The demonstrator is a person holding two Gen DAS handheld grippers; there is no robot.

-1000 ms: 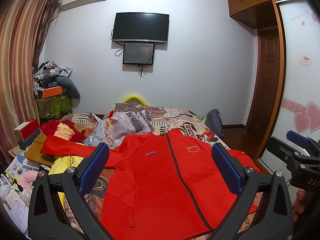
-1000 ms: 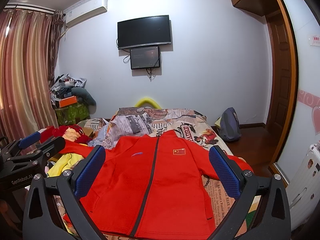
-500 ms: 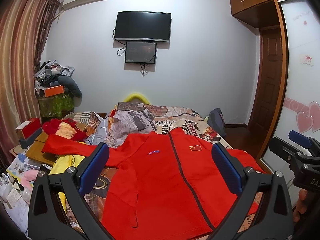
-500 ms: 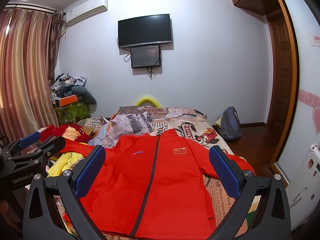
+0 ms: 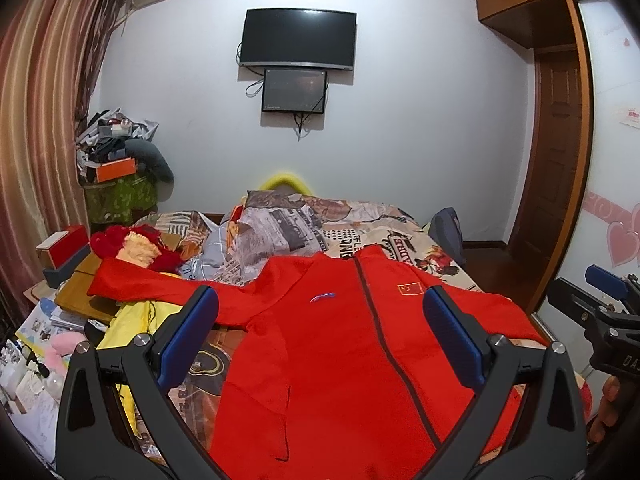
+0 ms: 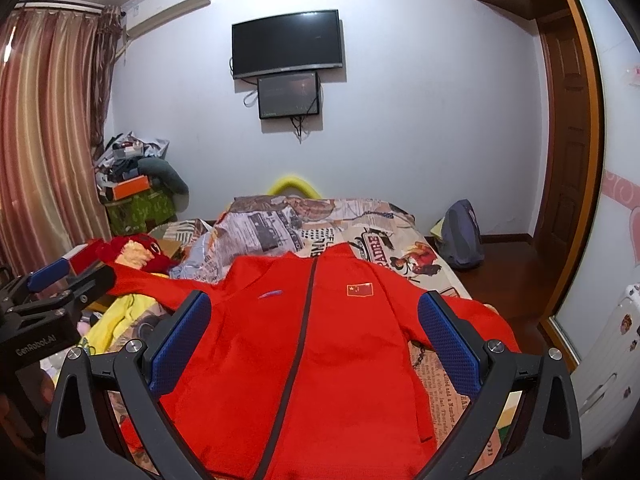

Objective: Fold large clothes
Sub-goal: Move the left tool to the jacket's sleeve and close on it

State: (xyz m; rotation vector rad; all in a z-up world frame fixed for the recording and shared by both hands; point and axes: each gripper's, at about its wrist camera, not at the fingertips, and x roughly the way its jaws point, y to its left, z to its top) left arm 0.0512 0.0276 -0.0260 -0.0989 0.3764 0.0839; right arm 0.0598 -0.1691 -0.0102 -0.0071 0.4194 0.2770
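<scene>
While the red jacket (image 5: 340,360) lies spread front-up on the bed (image 5: 400,240), zipped along a dark centre line, both grippers hover above its lower half with nothing between their blue-padded fingers (image 5: 188,336). The left gripper (image 5: 320,340) has its fingers spread wide apart, released, framing the jacket's chest, where a small blue logo (image 5: 322,297) sits to one side of the zip and a flag patch (image 5: 409,289) to the other. The right gripper (image 6: 314,340) is likewise released, fingers (image 6: 448,344) set well apart over the same garment. In the left wrist view the right gripper shows at the far right edge, with part of a hand (image 5: 608,408) under it; in the right wrist view the left gripper shows at the far left edge. One sleeve (image 5: 160,284) stretches out sideways off the bed's patterned cover toward a wooden board and a heap of red and yellow fabric (image 5: 136,248); the other sleeve (image 6: 468,316) lies along the bed's opposite edge. The collar points toward the far wall, where a dark television (image 5: 298,38) hangs above a smaller screen (image 5: 294,90). Striped curtains (image 5: 40,120) hang on one side, a wooden door (image 5: 556,152) stands on the other, and a grey backpack (image 6: 460,236) sits on the floor beside the bed
</scene>
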